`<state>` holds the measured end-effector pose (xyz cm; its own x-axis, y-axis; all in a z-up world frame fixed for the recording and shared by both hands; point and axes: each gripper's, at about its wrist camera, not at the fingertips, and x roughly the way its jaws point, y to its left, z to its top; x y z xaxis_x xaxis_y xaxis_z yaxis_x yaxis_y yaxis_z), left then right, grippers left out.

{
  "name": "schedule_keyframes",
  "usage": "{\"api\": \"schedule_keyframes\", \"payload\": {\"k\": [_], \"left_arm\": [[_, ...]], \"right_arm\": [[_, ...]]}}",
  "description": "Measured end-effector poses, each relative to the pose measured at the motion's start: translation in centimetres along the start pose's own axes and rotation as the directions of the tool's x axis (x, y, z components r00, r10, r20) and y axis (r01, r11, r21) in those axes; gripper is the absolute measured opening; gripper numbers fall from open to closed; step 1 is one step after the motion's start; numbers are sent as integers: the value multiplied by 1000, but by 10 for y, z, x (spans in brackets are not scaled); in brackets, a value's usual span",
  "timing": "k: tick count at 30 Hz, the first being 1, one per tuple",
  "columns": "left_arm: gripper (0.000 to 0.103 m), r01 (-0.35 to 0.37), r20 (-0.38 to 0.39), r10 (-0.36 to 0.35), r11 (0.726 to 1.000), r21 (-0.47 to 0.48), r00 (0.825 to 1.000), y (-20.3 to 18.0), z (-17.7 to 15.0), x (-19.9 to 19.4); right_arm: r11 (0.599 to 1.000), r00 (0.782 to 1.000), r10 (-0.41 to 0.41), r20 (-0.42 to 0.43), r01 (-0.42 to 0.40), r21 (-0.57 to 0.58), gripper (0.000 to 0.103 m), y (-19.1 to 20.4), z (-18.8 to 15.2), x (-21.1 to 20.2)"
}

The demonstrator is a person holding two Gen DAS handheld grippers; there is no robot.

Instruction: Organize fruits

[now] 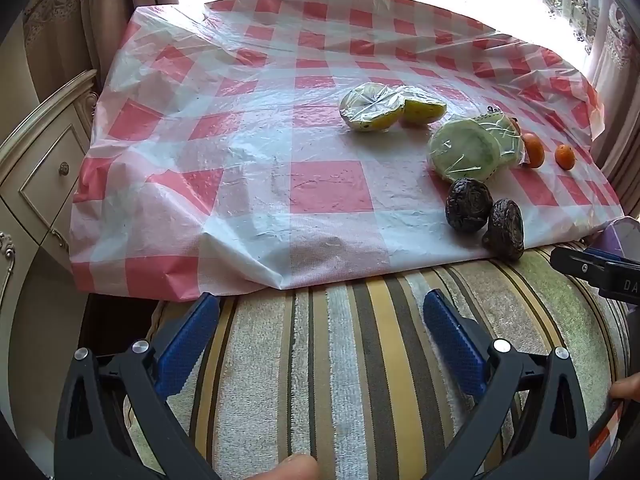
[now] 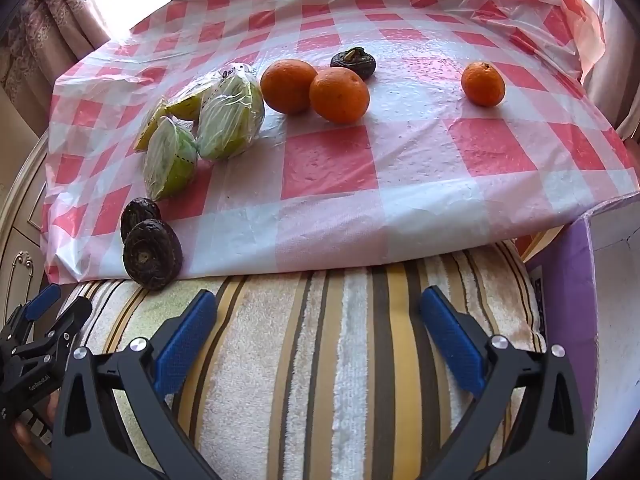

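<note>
Fruits lie on a red-and-white checked plastic cloth [image 1: 328, 188]. Two dark wrinkled fruits [image 1: 469, 206] sit at its near edge, also in the right wrist view [image 2: 152, 255]. Wrapped green halves [image 2: 230, 116] and wrapped yellow halves [image 1: 372, 112] lie behind them. Two oranges [image 2: 339, 95] touch each other, a third orange [image 2: 483, 83] lies apart to the right, and a third dark fruit [image 2: 354, 63] sits behind. My left gripper [image 1: 320, 316] and my right gripper [image 2: 318, 314] are open and empty over the striped towel, short of the cloth.
A striped towel [image 2: 320, 360] covers the near surface. A cream cabinet with drawers [image 1: 40, 168] stands at the left. A purple box [image 2: 568, 304] stands at the right. Curtains and a bright window are behind the cloth.
</note>
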<state>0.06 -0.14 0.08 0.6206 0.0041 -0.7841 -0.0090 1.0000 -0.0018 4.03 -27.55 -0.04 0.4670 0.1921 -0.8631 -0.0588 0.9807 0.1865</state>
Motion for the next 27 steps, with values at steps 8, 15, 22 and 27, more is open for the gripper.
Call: {"api": "schedule_keyframes", "payload": {"k": [8, 15, 22, 27], "left_arm": [[99, -11, 37, 10, 1000, 25, 999, -7, 1, -9], [99, 16, 99, -19, 999, 30, 995, -12, 11, -19], [99, 59, 89, -61, 998, 25, 994, -15, 21, -12], [99, 50, 103, -57, 996, 71, 993, -25, 20, -12]], "right_arm": [[1000, 1000, 2, -3, -2, 0, 102, 0, 1, 1], [1000, 1000, 1, -4, -1, 1, 102, -1, -1, -1], [1000, 1000, 9, 13, -10, 5, 102, -3, -1, -1], [1000, 1000, -10, -4, 10, 5, 102, -1, 2, 0]]}}
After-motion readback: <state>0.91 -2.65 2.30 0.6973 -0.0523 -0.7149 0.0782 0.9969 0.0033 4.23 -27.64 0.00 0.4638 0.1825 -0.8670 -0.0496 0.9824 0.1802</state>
